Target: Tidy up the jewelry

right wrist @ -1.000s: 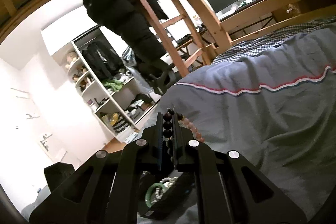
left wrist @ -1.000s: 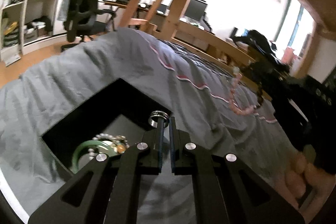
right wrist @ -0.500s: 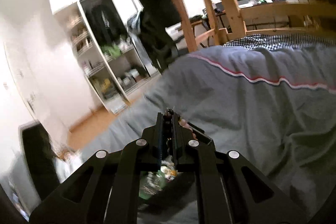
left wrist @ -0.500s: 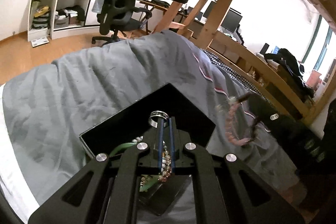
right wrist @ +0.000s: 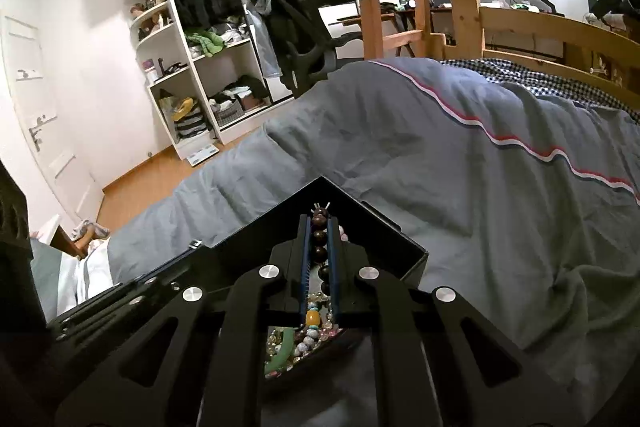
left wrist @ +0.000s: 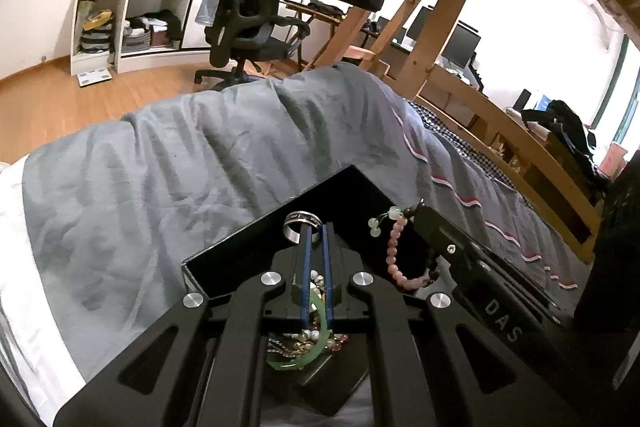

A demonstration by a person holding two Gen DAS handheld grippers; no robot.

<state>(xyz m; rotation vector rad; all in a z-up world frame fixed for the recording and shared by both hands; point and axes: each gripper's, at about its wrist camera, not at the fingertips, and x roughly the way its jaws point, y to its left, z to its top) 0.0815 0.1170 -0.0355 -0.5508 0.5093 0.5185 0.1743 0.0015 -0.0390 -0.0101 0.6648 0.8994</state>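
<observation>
A black open jewelry box lies on the grey bed cover; it also shows in the right wrist view. My left gripper is shut on a silver ring and holds it above the box. My right gripper is shut on a bracelet of dark and pink beads; in the left wrist view this bracelet hangs from the right gripper over the box. A green bangle and several beaded pieces lie inside the box.
The grey duvet with a red and white stripe spreads around the box. A wooden bunk frame and ladder, an office chair and white shelves stand beyond the bed.
Both grippers have moved in over the box. The right gripper with the bead bracelet has come from the right to hang beside the left gripper's ring.
</observation>
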